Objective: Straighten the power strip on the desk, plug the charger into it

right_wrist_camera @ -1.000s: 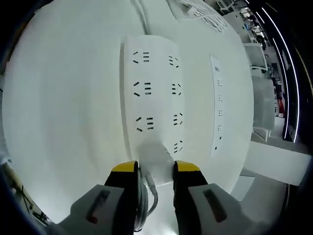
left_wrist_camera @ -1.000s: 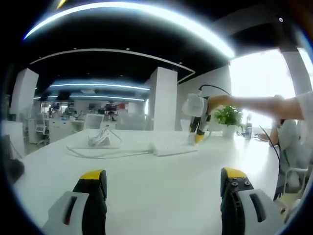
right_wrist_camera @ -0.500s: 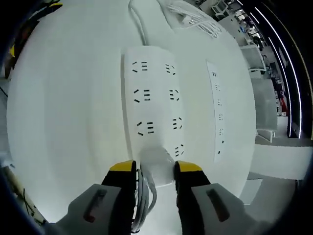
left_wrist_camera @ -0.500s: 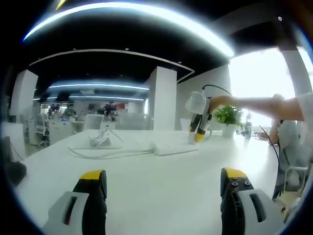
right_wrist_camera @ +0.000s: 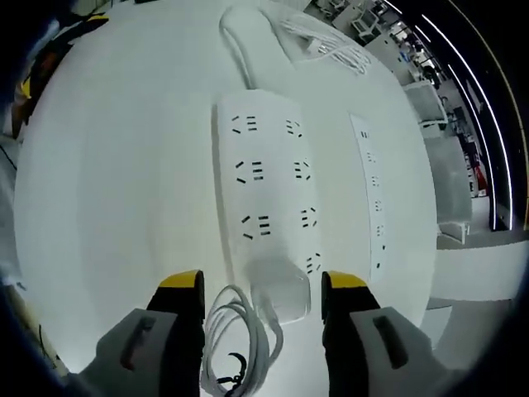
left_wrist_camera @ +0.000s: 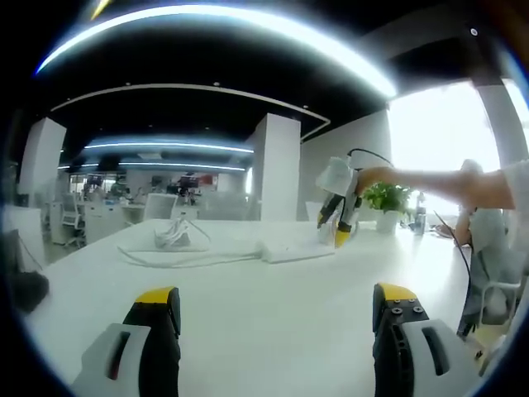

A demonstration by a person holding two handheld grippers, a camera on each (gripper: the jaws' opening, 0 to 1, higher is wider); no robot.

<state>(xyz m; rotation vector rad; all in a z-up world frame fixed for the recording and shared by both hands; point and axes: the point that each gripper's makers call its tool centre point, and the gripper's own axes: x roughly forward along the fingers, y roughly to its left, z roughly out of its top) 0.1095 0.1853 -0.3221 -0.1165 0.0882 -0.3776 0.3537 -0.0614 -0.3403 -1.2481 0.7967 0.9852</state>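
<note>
The white power strip (right_wrist_camera: 269,186) lies flat on the white desk (right_wrist_camera: 124,190), and its cord (right_wrist_camera: 240,45) runs off to the far side. A white charger (right_wrist_camera: 281,289) sits plugged into the strip's near end, with its coiled cable (right_wrist_camera: 235,327) beside it. My right gripper (right_wrist_camera: 263,285) is open, one jaw on each side of the charger and apart from it. In the left gripper view the strip (left_wrist_camera: 293,250) lies far across the desk, and the right gripper (left_wrist_camera: 339,217), held by a hand, hovers over its right end. My left gripper (left_wrist_camera: 277,310) is open and holds nothing.
A loose bundle of white cable (right_wrist_camera: 326,37) lies past the strip, and the same bundle (left_wrist_camera: 175,236) appears in the left gripper view. A narrow socket panel (right_wrist_camera: 370,194) runs alongside the strip. A potted plant (left_wrist_camera: 387,200) and a seated person (left_wrist_camera: 488,248) are at the desk's right end.
My right gripper has opened and let go of the charger, which stays in the strip. It has drawn back a little. The left gripper has held still.
</note>
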